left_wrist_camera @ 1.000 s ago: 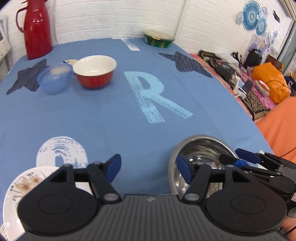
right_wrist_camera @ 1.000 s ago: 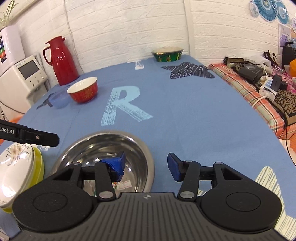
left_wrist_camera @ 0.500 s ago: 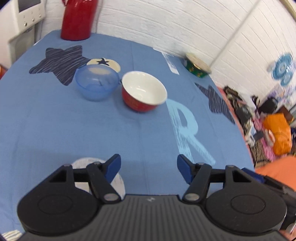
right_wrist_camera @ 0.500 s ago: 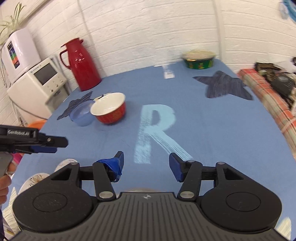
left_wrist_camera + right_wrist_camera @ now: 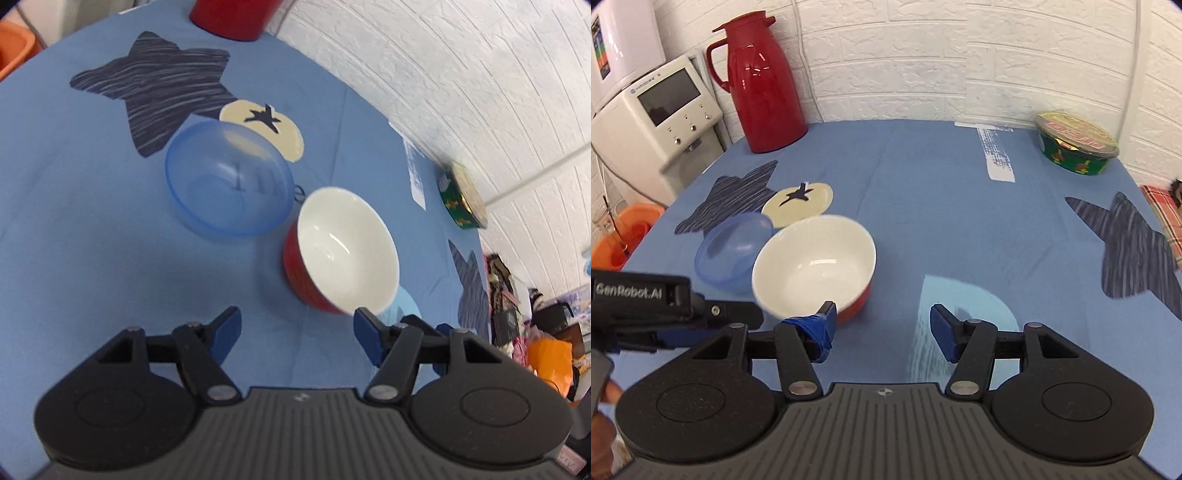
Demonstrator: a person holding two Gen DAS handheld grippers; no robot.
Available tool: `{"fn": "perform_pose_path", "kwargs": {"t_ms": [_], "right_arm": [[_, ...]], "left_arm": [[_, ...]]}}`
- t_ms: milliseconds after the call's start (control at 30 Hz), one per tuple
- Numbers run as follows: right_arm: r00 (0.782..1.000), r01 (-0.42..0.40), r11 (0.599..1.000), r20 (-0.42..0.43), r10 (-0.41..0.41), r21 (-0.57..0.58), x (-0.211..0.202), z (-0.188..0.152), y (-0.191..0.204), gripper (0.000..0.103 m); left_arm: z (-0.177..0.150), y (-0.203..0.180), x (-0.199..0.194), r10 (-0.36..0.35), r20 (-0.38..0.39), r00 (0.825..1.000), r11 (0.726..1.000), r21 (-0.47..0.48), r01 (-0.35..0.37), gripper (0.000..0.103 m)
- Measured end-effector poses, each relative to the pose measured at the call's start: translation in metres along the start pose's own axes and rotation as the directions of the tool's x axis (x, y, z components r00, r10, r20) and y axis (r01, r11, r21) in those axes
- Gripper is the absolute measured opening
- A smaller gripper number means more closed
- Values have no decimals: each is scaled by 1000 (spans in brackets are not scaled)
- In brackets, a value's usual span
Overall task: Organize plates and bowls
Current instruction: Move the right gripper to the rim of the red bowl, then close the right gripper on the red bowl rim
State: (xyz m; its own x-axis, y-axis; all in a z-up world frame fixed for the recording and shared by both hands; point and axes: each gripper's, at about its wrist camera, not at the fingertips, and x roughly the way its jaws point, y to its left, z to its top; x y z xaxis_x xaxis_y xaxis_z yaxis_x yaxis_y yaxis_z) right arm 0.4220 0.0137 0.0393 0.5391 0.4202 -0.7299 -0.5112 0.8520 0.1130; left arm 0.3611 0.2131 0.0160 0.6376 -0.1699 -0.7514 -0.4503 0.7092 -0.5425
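While both grippers' fingers [image 5: 369, 334] gape empty, red bowl [image 5: 341, 253] shows glossy white inside.

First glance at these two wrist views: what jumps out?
The red bowl with white inside sits mid-table, just ahead of both open grippers, with the clear blue bowl right beside it on its left. A tall red thermos stands at the far left corner by the brick wall, and a green lidded bowl at the far right.

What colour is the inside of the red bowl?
Plain white inside the red bowl, glossy, with no pattern visible. The right wrist view shows it best.
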Motion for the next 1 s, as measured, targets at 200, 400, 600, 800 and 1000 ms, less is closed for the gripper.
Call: {"fn": "perform_pose_path", "kwargs": {"t_ms": [200,400,600,800,1000], "right_arm": [[1000,17,999,-26,-18,-29,39,21,1,42],[997,11,998,-71,-16,-67,69,28,7,42],[995,2,994,-95,-12,-106,85,28,12,43],[998,-4,996,-69,-2,-84,87,24,6,49],[997,-8,997,-73,2,-80,87,25,7,49]], "left_arm": [[12,-5,15,68,33,997,998,-1,-68,66],[14,-2,33,91,20,996,996,-28,-90,61],[16,1,45,98,12,995,994,-55,-97,50],[16,-3,48,97,19,995,995,-24,-97,46],[17,-3,49,90,13,996,996,-23,-89,44]]}}
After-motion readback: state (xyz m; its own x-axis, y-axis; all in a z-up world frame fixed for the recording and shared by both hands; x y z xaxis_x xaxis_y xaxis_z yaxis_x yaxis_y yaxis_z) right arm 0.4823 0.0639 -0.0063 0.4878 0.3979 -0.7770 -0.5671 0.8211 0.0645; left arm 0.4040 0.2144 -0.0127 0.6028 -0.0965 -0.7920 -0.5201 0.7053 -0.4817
